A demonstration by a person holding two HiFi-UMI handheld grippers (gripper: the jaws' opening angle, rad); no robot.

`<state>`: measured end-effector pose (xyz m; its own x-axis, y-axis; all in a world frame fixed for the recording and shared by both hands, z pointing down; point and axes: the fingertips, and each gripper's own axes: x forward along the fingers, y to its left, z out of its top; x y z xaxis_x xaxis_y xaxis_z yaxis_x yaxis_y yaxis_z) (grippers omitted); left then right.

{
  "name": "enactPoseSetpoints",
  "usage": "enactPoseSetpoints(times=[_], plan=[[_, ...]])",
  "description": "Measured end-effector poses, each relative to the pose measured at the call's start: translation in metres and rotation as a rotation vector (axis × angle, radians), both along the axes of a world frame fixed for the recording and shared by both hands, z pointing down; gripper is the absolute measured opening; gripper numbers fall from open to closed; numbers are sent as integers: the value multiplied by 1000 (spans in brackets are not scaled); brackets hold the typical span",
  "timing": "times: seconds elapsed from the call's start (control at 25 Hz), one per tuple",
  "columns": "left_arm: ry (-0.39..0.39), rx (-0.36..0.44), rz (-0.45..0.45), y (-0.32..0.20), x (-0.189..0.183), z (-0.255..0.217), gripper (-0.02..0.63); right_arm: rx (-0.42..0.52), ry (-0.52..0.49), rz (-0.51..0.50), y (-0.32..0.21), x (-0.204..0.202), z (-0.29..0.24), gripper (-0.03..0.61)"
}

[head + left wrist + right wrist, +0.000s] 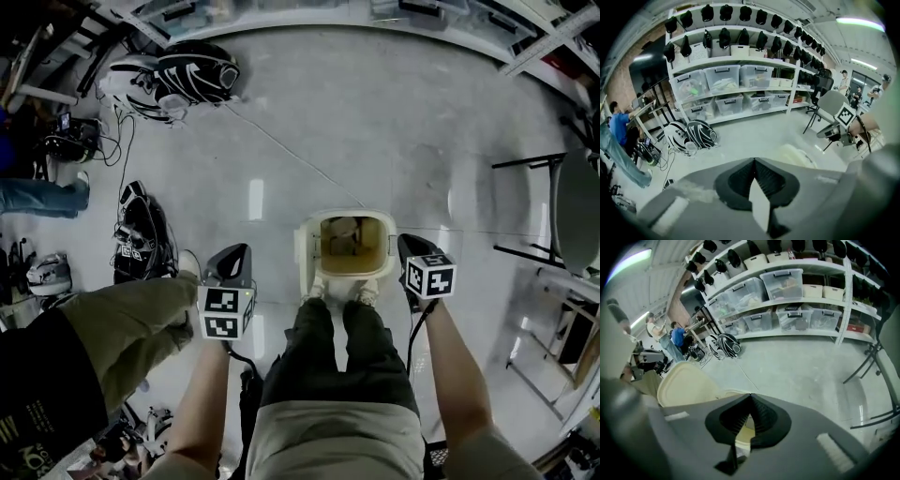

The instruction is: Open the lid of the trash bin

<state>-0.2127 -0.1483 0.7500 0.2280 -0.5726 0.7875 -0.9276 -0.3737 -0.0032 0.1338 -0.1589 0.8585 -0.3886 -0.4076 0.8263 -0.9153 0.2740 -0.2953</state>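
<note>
Left gripper view shows your left gripper (753,160) with its jaws pressed together at the tips and nothing between them. Your right gripper (750,396) is closed tip to tip as well, and empty. You hold one on each side of the trash bin (345,217), the right one just beside its edge. The bin stands on the floor (375,122) right in front of your shoes (315,292), with its lid (686,383) raised upright and the inside showing. Farther out, shelves (726,61) carry clear storage boxes (722,77), and black-and-white bags (192,73) lie on the floor
</note>
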Motion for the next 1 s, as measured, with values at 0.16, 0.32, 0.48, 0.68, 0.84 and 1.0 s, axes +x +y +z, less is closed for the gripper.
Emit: enactPoseSetpoints(times=[0.16,0.32,0.48,0.68,0.84,1.0], plan=[[14,76,15,-15,8,-64,3,107,-25,-21,-19,-2,-84,5],[55,140,4,-25,16,-124,3,211,-51,-13,-30,0,-166,3],[53,219,35,-40,29,-183,2,319,-88,4,-39,1,-246,4],[75,331,46,-47,48,-259,2,471,-141,-3,-43,-2,-347,3],[70,405,82,-43,64,-310,3,582,-153,-35,-37,-4,-415,3],[56,498,147,-39,82,-360,3,696,-150,-60,-28,-8,-479,3]])
